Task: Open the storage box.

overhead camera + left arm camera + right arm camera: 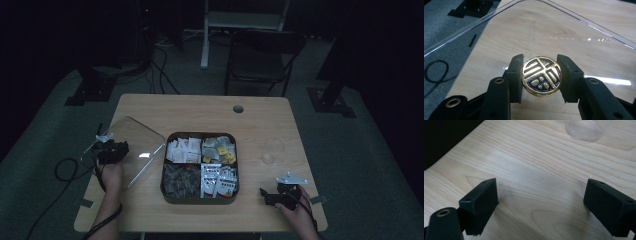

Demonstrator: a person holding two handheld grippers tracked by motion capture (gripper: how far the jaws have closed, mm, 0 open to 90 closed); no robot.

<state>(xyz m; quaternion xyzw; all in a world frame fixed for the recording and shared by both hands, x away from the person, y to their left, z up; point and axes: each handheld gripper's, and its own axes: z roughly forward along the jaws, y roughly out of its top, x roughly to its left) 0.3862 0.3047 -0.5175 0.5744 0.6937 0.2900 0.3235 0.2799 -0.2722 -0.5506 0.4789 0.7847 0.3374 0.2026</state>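
1. Left gripper (541,76) is clamped on the lid's gold knob (541,75).
2. Clear lid (131,145) lies flat, just left of the box (200,200).
3. Right gripper (541,205) is agape, empty, right of the box.

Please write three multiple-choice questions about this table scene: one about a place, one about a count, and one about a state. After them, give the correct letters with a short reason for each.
1. Where does the clear lid lie?
A. left of the compartment box
B. on top of the box
C. on the chair

2. How many compartments does the compartment box have?
A. two
B. four
C. six

3. What is the state of the left gripper?
A. open over bare wood
B. shut on a tea bag
C. shut on the gold knob

Answers:
1. A, since the high view shows the lid flat on the table at the box's left.
2. B, since dividers split the box into two rows of two.
3. C, since both black jaws press the sides of the gold knob, which sits on the clear lid.
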